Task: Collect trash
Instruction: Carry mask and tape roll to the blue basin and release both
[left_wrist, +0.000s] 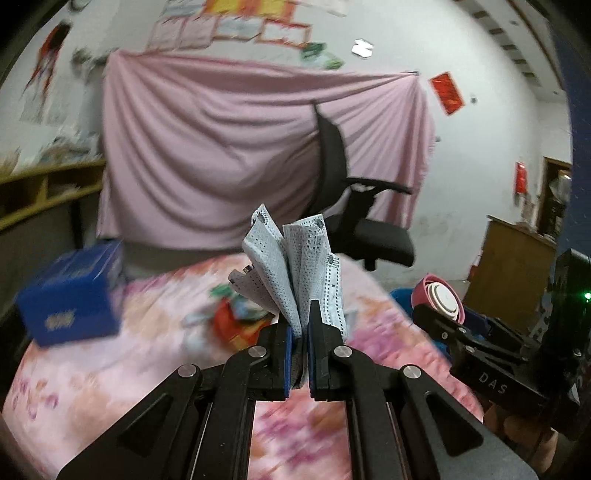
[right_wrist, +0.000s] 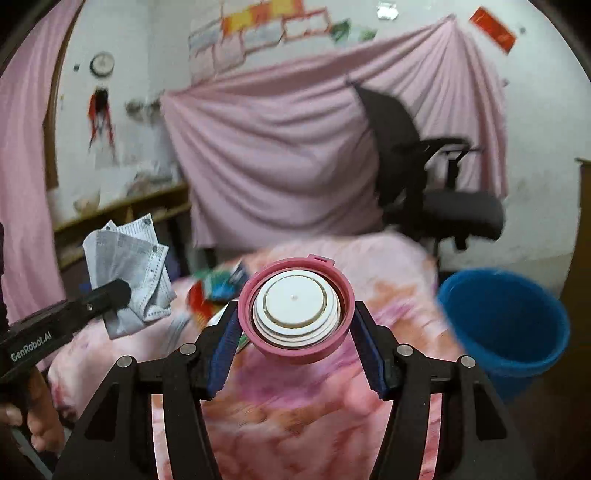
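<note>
- Left tool (left_wrist: 300, 332) is clamped on one crumpled mask (left_wrist: 295, 266), held upright above the bed (left_wrist: 147, 332).
- Right tool (right_wrist: 295, 332) is clamped on one pink lid (right_wrist: 295, 306), also held over the bed.
- One blue bin (right_wrist: 506, 325) stands just beside the bed, right of the lid.
- Colourful wrappers (right_wrist: 214, 291) lie on the bed behind both tools; their number is blurred.
- One blue box (left_wrist: 74, 295) sits left; one black chair (left_wrist: 354, 206) stands before a pink sheet (left_wrist: 221, 147).
</note>
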